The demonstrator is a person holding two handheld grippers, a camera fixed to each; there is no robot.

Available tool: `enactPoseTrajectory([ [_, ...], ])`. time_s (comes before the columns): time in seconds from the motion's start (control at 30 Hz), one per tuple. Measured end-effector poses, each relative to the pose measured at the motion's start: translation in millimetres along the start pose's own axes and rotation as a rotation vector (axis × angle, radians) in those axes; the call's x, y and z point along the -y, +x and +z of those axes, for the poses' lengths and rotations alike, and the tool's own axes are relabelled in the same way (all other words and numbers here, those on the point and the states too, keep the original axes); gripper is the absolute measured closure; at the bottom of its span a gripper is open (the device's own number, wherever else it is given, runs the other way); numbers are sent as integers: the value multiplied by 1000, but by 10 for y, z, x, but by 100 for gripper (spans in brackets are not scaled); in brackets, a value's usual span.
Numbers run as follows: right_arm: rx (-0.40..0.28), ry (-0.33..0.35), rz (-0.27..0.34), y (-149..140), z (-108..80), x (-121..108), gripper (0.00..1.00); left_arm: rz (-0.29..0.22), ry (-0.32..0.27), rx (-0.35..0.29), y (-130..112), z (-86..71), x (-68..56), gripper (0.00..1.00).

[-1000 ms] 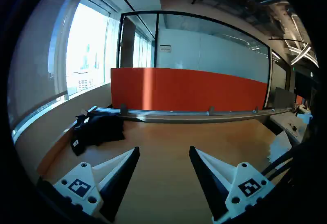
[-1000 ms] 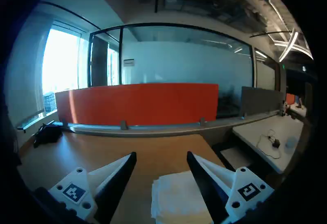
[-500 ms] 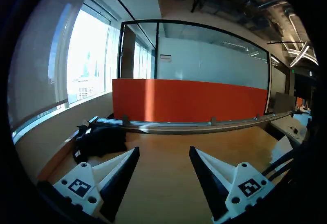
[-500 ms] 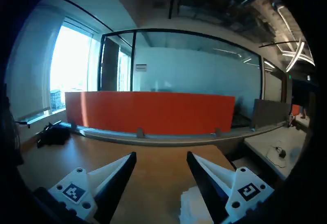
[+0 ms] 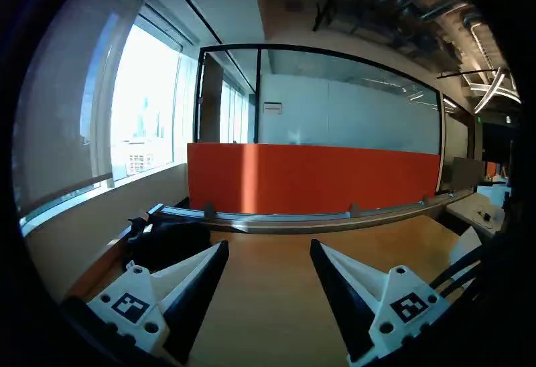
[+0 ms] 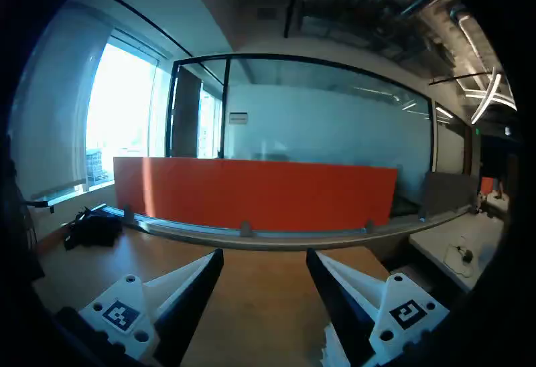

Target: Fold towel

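My left gripper (image 5: pixel 268 250) is open above the wooden desk (image 5: pixel 268 300), with nothing between its fingers. A white towel corner (image 5: pixel 467 243) peeks out at the right edge of the left gripper view, partly hidden behind the right finger. My right gripper (image 6: pixel 263 256) is open too, held over the same desk (image 6: pixel 268 300). A sliver of the white towel (image 6: pixel 330 355) shows at the bottom of the right gripper view, under the right finger. Neither gripper touches the towel.
A black bag (image 5: pixel 164 241) lies at the desk's far left by the window, also seen as the black bag (image 6: pixel 94 228). An orange divider panel (image 5: pixel 308 178) on a metal rail closes the desk's far edge. A neighbouring white desk (image 6: pixel 455 246) with cables stands to the right.
Both grippers have tilted upward and risen. The towel stack that lay between the right gripper's fingers has slid down almost out of sight. Both stayed open.
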State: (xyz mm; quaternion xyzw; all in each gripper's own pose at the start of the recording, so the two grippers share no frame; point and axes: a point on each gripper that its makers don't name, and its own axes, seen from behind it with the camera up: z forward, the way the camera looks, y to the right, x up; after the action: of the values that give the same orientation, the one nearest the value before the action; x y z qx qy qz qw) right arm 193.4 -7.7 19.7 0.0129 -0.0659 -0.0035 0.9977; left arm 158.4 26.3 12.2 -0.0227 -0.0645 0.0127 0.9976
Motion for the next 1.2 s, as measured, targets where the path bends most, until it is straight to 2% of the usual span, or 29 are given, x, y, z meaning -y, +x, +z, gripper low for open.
enactPoseTrajectory([
  [0.37,20,6,45,-5,-62,186,4,11,-39,-20,-110,44,-24,10],
  [0.6,11,5,42,38,-92,255,4,32,-29,-49,-255,76,80,10],
  [0.77,1,-4,43,46,-85,279,4,42,-14,-63,-451,71,191,10],
  [0.97,-9,-8,47,-23,-82,355,4,17,-1,-89,-691,81,309,11],
  [1.2,-14,-4,48,-150,-59,480,4,11,11,-106,-995,81,390,10],
])
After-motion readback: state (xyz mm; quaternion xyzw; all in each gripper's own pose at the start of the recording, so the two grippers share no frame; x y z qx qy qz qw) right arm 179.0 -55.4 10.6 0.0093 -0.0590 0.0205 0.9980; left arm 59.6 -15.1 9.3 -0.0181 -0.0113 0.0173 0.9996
